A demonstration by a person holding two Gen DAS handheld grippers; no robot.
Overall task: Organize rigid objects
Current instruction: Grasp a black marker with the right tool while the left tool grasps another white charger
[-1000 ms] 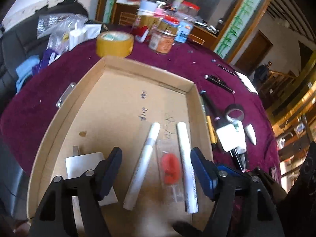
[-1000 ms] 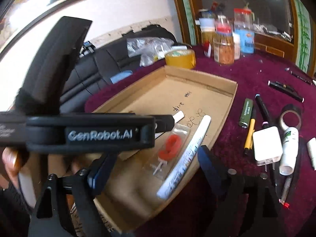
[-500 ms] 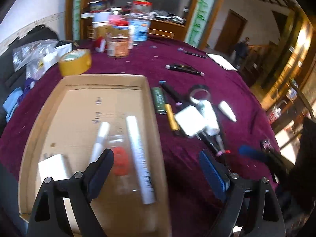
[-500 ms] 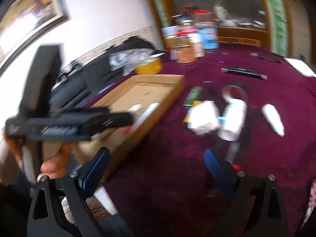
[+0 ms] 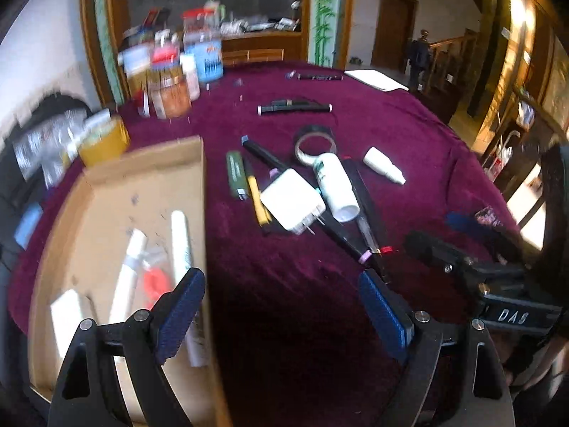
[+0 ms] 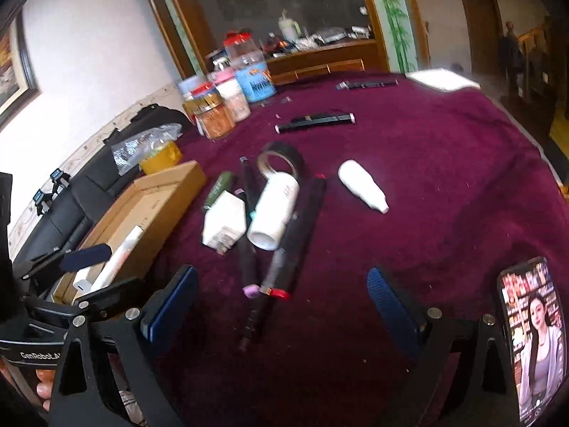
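hovering empty, left gripper [image 5: 281, 311] jaws spread wide at frame bottom | right gripper [image 6: 282, 306] likewise released, grasping nothing | white charger [image 5: 292, 204], white bottle [image 5: 336, 186] and markers [image 6: 281, 267] clustered mid-frame on maroon tablecloth [image 5: 409, 131] | cardboard tray [image 5: 106, 206] lower left holds white pens [image 5: 179, 245]

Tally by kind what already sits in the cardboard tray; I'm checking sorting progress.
White marker pens: 2
Red item in clear packet: 1
White block: 1
Total: 4
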